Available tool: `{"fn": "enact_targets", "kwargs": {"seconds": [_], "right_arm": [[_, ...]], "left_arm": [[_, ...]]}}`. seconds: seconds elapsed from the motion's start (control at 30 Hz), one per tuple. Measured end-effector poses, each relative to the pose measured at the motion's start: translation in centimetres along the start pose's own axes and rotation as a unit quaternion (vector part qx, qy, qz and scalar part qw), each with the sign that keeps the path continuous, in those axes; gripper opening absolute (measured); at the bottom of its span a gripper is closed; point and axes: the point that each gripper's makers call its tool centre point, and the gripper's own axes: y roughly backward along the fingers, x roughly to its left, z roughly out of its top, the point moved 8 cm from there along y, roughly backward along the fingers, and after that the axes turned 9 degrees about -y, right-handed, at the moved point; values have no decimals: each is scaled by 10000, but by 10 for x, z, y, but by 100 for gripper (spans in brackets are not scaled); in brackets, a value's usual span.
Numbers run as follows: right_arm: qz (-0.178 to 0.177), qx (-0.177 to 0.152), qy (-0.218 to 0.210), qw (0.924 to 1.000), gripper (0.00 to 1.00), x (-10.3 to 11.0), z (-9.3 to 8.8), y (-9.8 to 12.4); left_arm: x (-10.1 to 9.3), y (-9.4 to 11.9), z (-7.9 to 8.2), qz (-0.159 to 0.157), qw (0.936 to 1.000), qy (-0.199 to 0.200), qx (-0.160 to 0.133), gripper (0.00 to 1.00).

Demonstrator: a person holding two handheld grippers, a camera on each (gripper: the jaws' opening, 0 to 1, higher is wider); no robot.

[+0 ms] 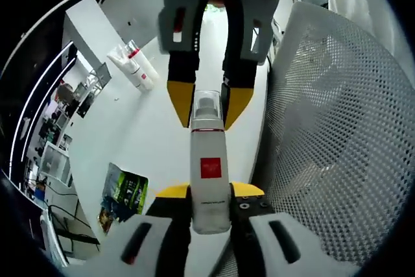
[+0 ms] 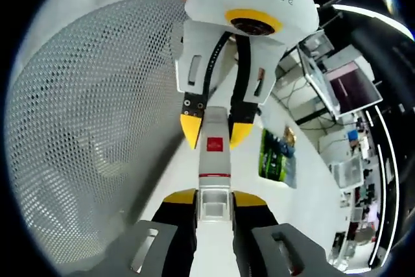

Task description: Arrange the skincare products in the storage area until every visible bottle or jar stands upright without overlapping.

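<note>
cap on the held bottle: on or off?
On. The clear cap sits over the white bottle top, between the right gripper tips; the left gripper clamps the base.

The left gripper rises from the bottom of the left gripper view with its yellow-tipped jaws closed against the base end of a white bottle. Facing it head-on, the right gripper reaches in from the top of that view, its yellow tips pressed to either side of the bottle's cap end. In the right gripper view the same meeting shows reversed: the right gripper's jaws clamp the cap end at the bottom, the left gripper's tips apparently touch the far end, though contact there is hard to confirm.
</note>
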Motion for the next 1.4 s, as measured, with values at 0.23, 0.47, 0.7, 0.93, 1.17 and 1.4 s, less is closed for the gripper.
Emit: {"fn": "enact_targets", "kwargs": {"seconds": [0.23, 0.47, 0.7, 0.93, 1.17, 1.4], "right_arm": [[-315, -38, -736, 9968, 21, -17, -2, -2], [-399, -348, -1834, 9816, 34, -21, -3, 4], [-364, -504, -3635, 9295, 49, -19, -26, 12], [55, -930, -6473, 7565, 71, -3, -49, 8], [827, -2081, -8098, 5423, 76, 10, -38, 4], [938, -2724, -8747, 3898, 76, 9, -20, -7]], "left_arm": [[9, 2, -9, 207, 9988, 424, 146, 18], [15, 4, -12, 428, 9966, 679, 188, 18], [17, 5, -12, 538, 9962, 662, 177, 18], [19, 6, -12, 600, 9950, 776, 177, 18], [22, 9, -12, 682, 9928, 977, 77, 18], [21, 10, -7, 703, 9939, 845, -74, 18]]}}
